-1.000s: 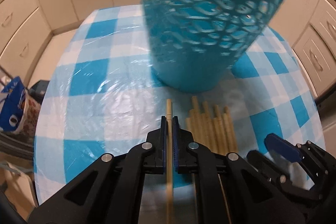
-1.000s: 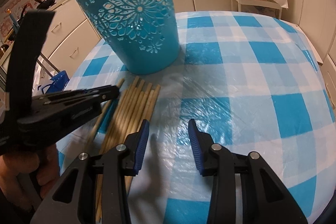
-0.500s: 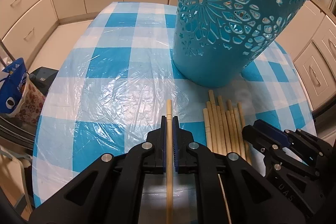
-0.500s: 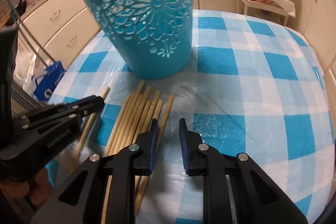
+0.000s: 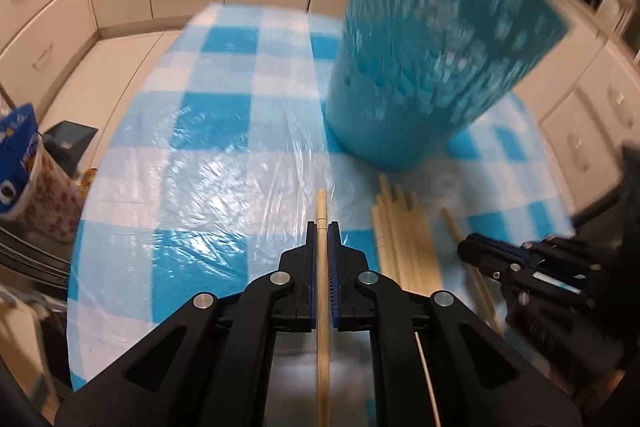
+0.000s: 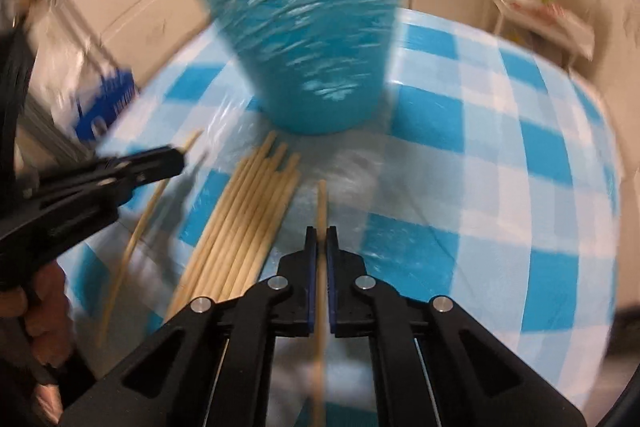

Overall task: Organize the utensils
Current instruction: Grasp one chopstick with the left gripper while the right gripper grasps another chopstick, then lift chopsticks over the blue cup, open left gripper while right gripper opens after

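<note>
Each gripper has a single chopstick clamped between its pads. The left gripper grips one chopstick that runs straight up between its jaws, tip poking out ahead. The right gripper has just been closing, and now pinches a second chopstick taken from the right side of the loose bundle. That bundle lies flat on the checked tablecloth, roughly mid-table, its far ends just short of the foot of the blue perforated basket, which stands upright toward the far edge.

The step in hand looks like the pick-up: both sticks are secured but not yet carried off. The next move probably calls for raising each stick above the basket rim, tipping it nearer upright, and releasing it inside without knocking the basket or the remaining sticks.
</note>
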`<action>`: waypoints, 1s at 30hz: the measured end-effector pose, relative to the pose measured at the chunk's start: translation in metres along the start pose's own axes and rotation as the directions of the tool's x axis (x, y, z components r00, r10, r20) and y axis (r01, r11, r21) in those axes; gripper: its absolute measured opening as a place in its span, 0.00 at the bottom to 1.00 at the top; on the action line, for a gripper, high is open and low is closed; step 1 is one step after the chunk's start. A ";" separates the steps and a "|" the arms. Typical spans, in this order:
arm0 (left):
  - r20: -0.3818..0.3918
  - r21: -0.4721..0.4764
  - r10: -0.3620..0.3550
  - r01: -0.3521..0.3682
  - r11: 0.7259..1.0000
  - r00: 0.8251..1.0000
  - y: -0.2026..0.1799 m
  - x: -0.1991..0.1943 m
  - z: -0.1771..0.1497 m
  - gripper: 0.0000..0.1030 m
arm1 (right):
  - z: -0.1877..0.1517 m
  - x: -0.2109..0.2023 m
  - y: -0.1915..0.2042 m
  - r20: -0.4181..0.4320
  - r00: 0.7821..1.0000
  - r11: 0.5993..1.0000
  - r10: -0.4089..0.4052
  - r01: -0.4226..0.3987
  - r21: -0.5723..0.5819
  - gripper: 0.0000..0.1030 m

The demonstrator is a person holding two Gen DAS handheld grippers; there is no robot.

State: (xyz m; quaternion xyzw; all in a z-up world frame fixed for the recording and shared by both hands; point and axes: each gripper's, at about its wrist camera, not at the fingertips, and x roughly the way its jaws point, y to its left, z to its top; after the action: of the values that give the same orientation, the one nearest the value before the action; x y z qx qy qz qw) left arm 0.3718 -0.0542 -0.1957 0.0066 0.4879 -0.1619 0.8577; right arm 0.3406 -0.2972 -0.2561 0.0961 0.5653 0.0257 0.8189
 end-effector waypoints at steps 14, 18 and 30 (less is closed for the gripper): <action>0.485 -0.001 -0.196 0.224 0.975 0.852 -0.020 -0.118 0.052 0.04 | -0.040 -0.017 -0.038 0.301 0.947 0.918 0.115 -0.217 0.331 0.05; 0.615 0.043 -0.185 0.201 0.979 0.767 -0.044 -0.144 0.087 0.04 | -0.048 -0.013 -0.046 0.319 0.941 0.900 0.111 -0.231 0.371 0.05; 0.783 -0.066 -0.028 0.128 0.990 0.621 -0.067 -0.130 0.168 0.05 | -0.056 -0.017 -0.053 0.343 0.929 0.882 0.137 -0.272 0.384 0.05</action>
State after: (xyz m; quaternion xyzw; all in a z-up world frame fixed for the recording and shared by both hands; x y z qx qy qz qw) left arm 0.4315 -0.1109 0.0115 -0.1348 0.0766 -0.1577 0.9752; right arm 0.2791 -0.3442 -0.2696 0.3345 0.4100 -0.0259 0.8481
